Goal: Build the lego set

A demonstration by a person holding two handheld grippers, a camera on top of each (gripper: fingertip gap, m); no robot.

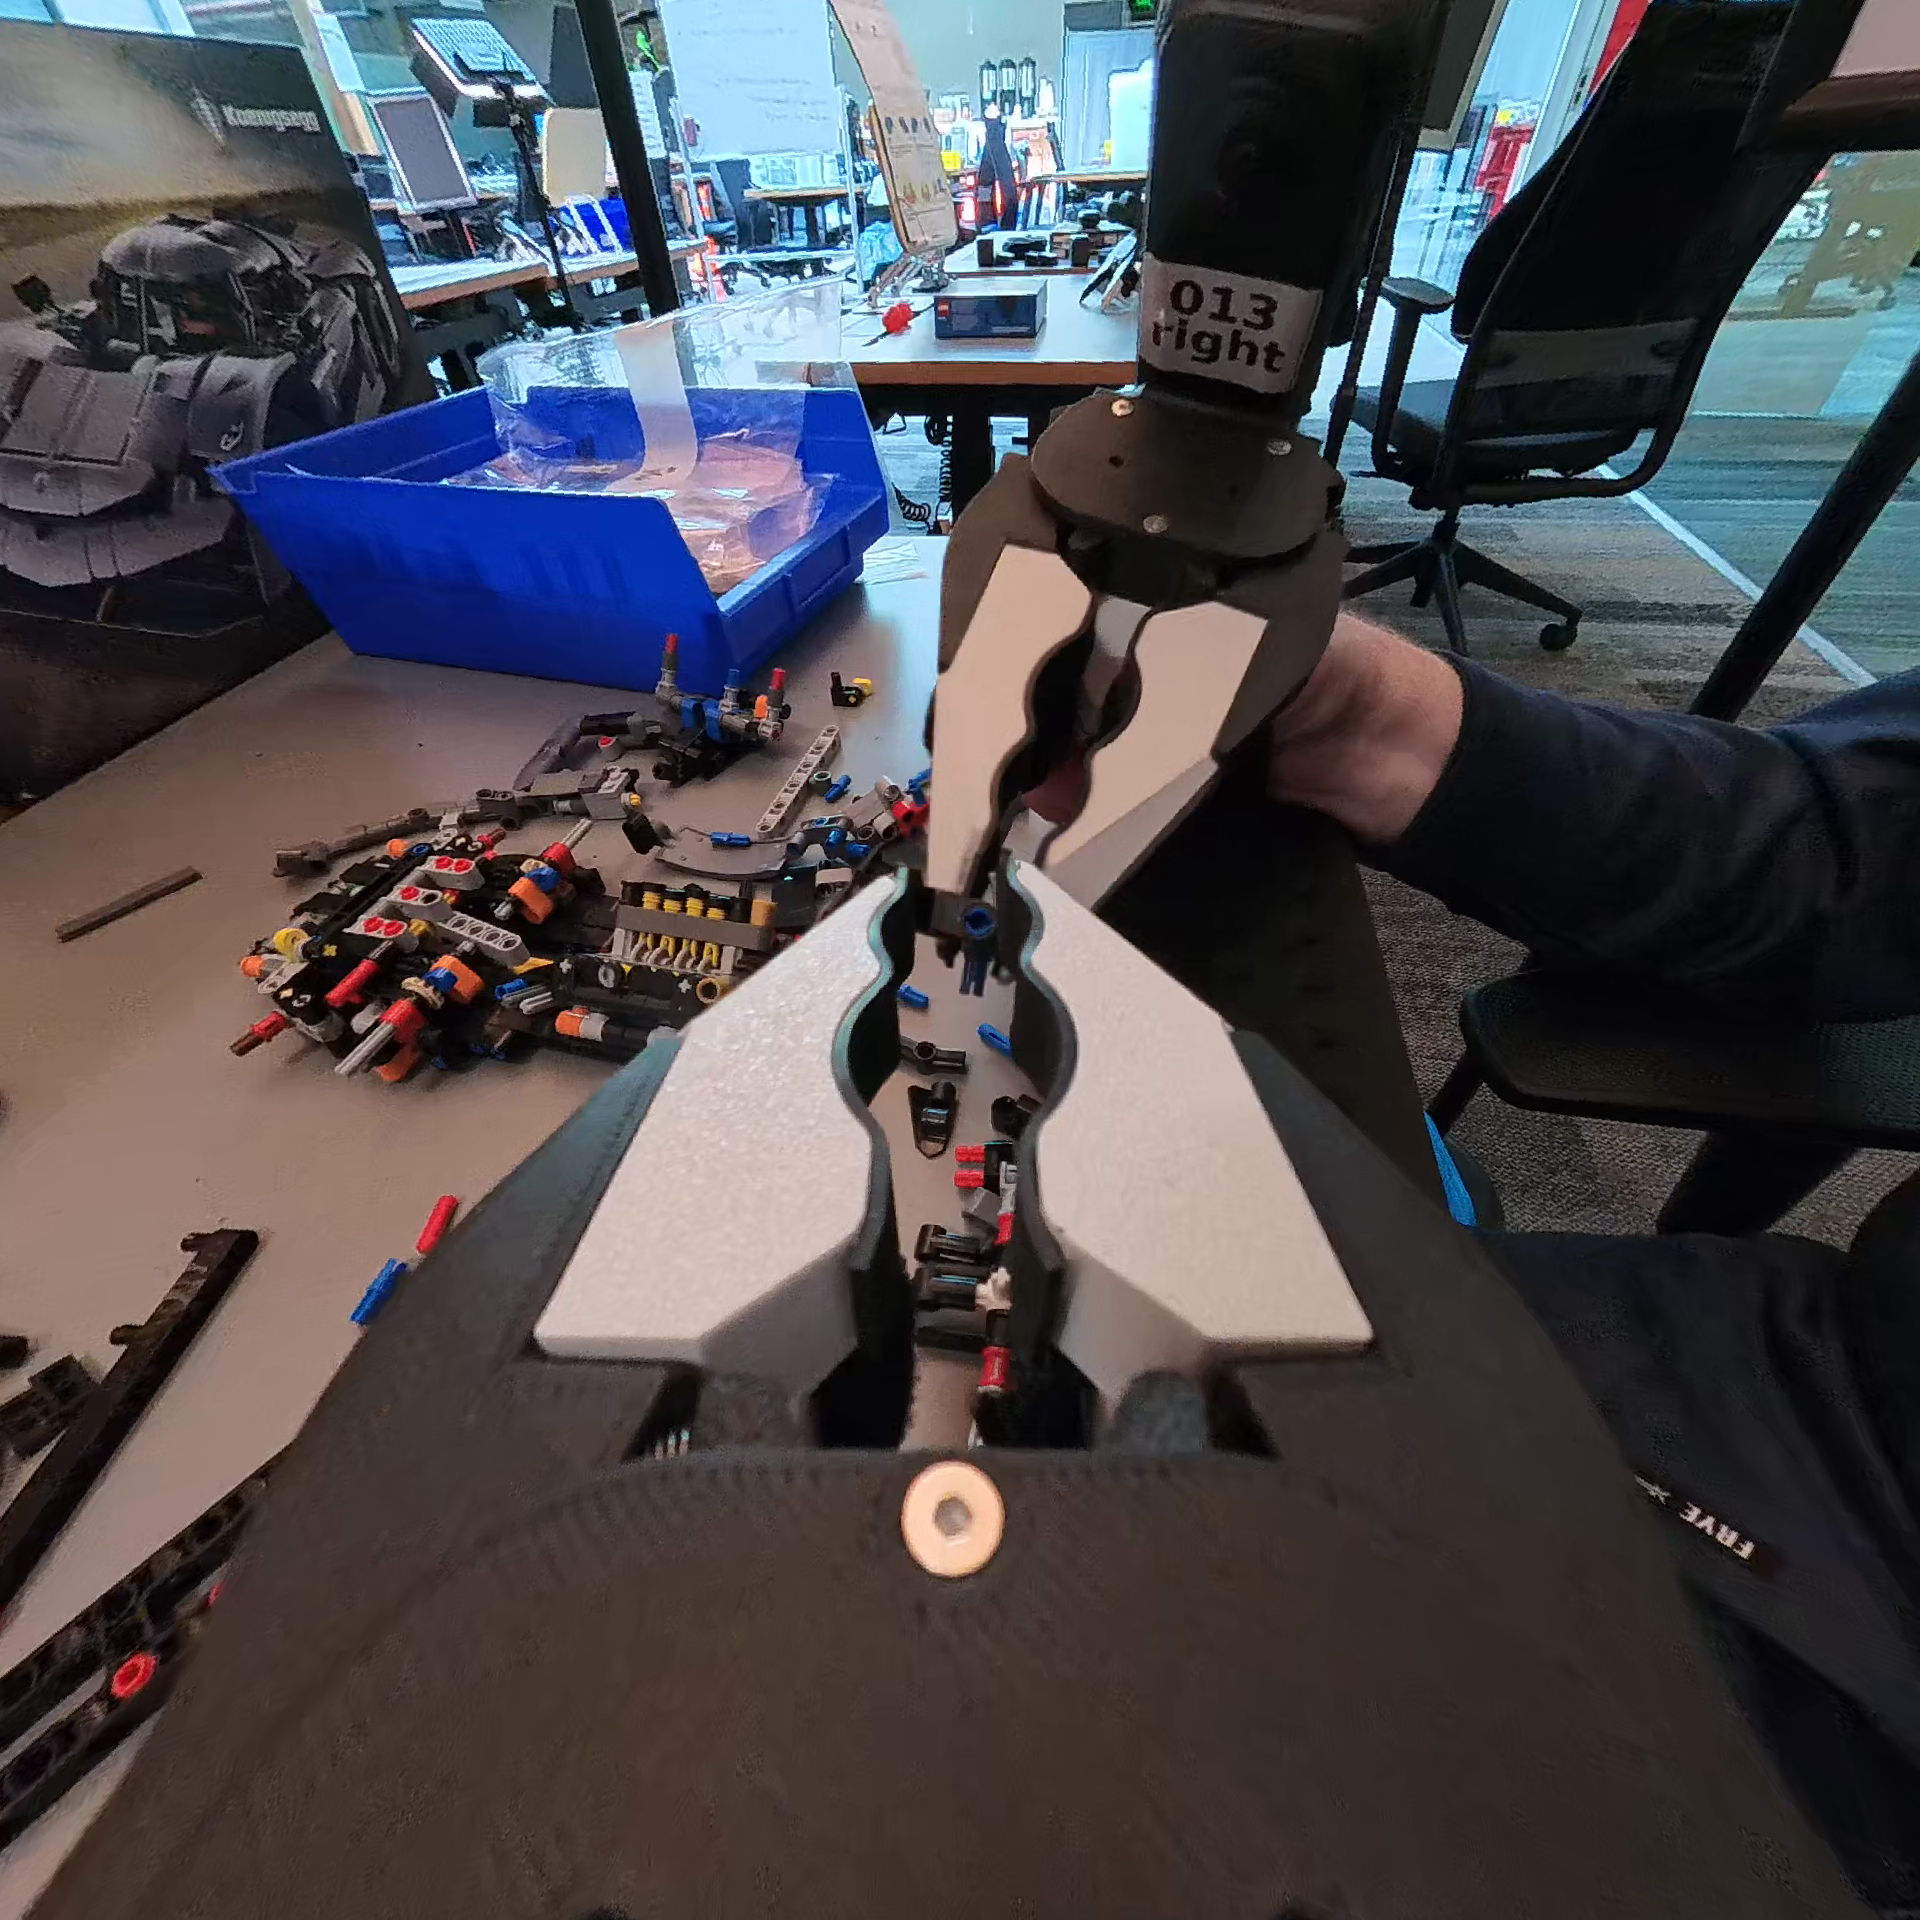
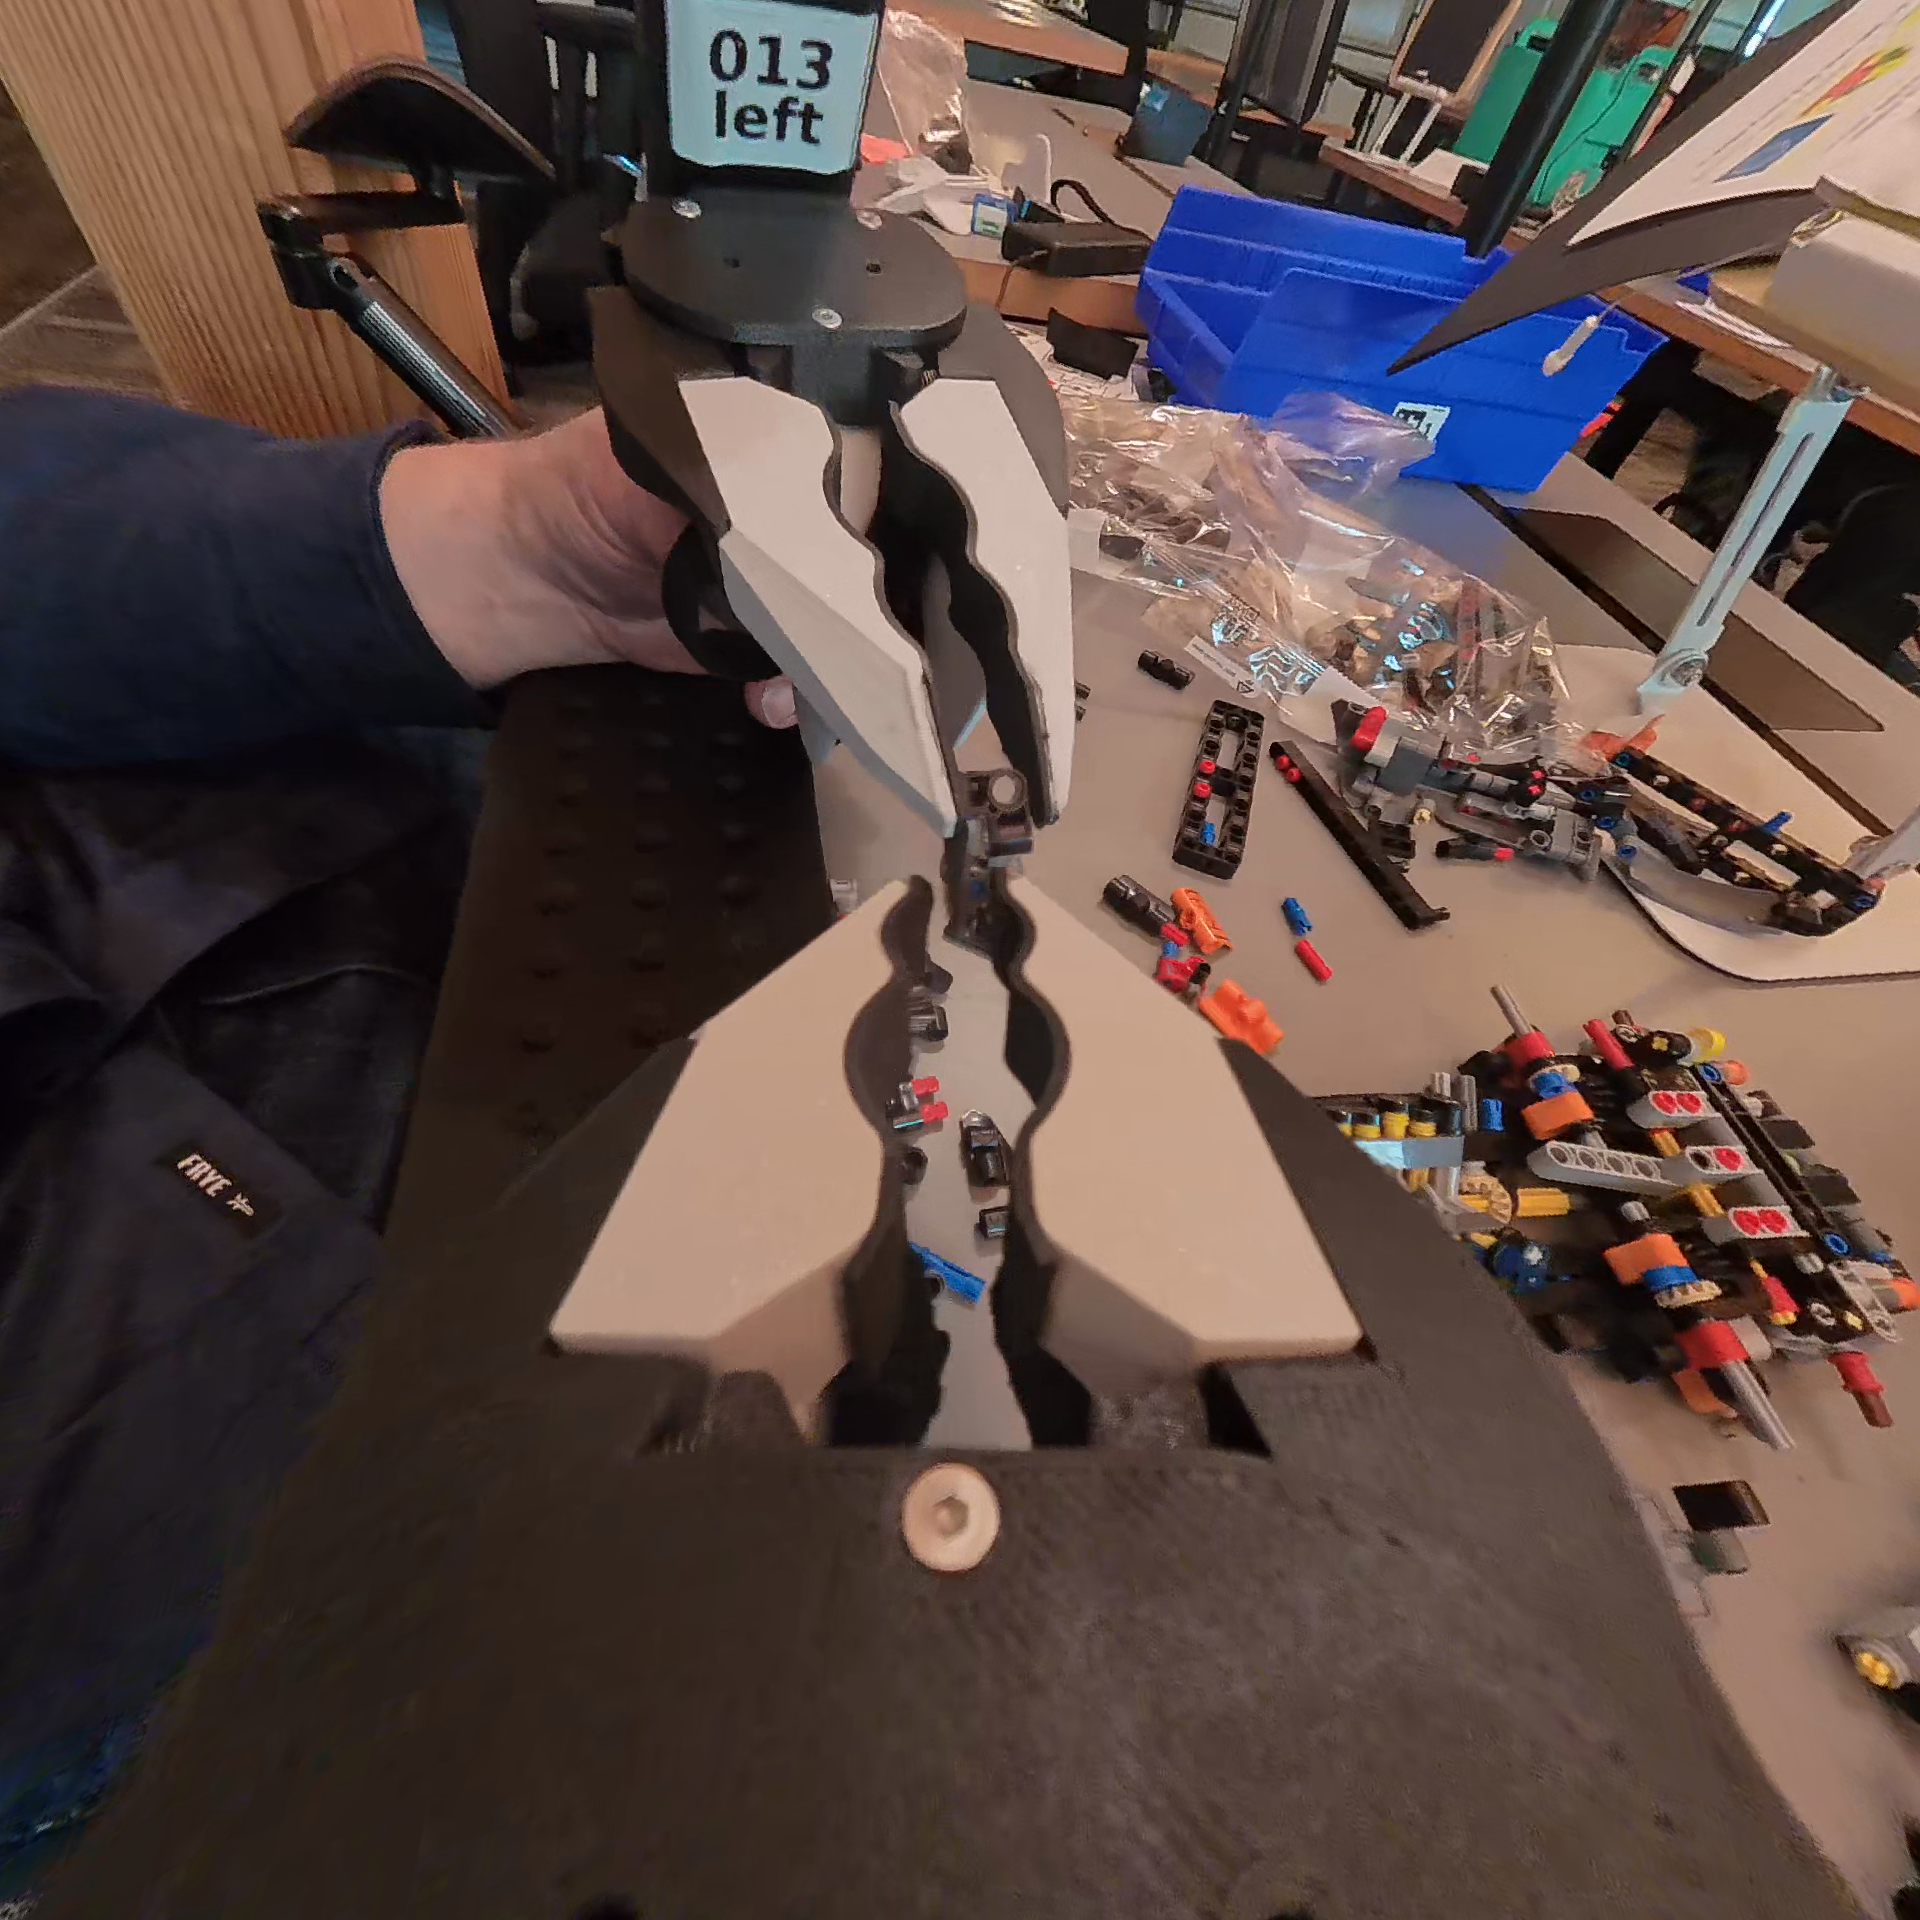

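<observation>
My left gripper (image 1: 961,894) and my right gripper (image 2: 968,899) meet tip to tip above the grey table (image 1: 208,1091). Both are shut on a small black lego part with a blue pin (image 1: 975,920). In the right wrist view the left gripper (image 2: 1000,816) pinches its upper end, which has a round hole (image 2: 1003,795), and my right gripper holds the lower end (image 2: 971,883). I cannot tell whether it is one piece or two joined. The right gripper (image 1: 997,868) comes down from above in the left wrist view. A large multicoloured lego assembly (image 1: 499,956) lies on the table, and it also shows in the right wrist view (image 2: 1683,1195).
Loose small pins and connectors (image 2: 1195,935) lie under the grippers. A black frame (image 2: 1221,784), long black beams (image 1: 125,1382) and bags of parts (image 2: 1299,582) lie around. A blue bin (image 1: 540,561) and the set's box (image 1: 156,364) stand behind. An office chair (image 1: 1538,343) is to the right. The tips of both grippers are at nearly the same place. The large multicoloured lego assembly (image 1: 499,956) is about 20 centimeters from both grippers' fingertips. It turns up in the right wrist view (image 2: 1553,1150) as well.
</observation>
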